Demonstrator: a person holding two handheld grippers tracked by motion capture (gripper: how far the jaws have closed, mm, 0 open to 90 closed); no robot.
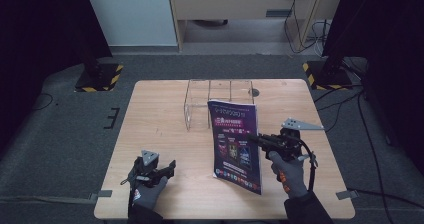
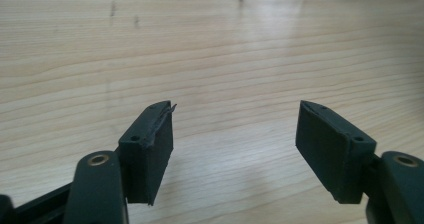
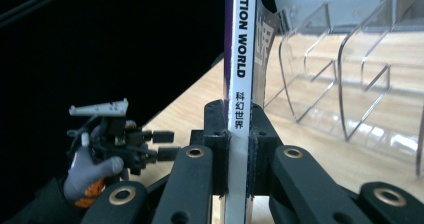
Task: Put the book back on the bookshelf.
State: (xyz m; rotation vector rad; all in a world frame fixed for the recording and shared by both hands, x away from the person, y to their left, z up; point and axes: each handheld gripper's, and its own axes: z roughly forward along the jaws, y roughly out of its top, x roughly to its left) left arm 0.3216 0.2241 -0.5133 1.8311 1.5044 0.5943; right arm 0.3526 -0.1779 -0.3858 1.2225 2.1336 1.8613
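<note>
A purple magazine (image 1: 235, 144) stands upright on its lower edge over the wooden table (image 1: 160, 119), right of the middle. My right gripper (image 1: 257, 138) is shut on its spine edge. In the right gripper view the white spine (image 3: 240, 59) runs up between the pressed pads of the right gripper (image 3: 239, 134). A clear acrylic rack (image 1: 220, 101) with dividers stands just behind the magazine, and its slots (image 3: 350, 84) lie to the right of the spine. My left gripper (image 1: 172, 166) hovers low near the front left of the table, open, with bare wood between the jaws of the left gripper (image 2: 235, 149).
Two dark stands with yellow-black striped bases sit on the floor beyond the table's back left corner (image 1: 97, 76) and back right corner (image 1: 325, 74). Cables (image 1: 350, 114) trail over the carpet at the right. A gloved hand holds the left gripper (image 3: 167, 144).
</note>
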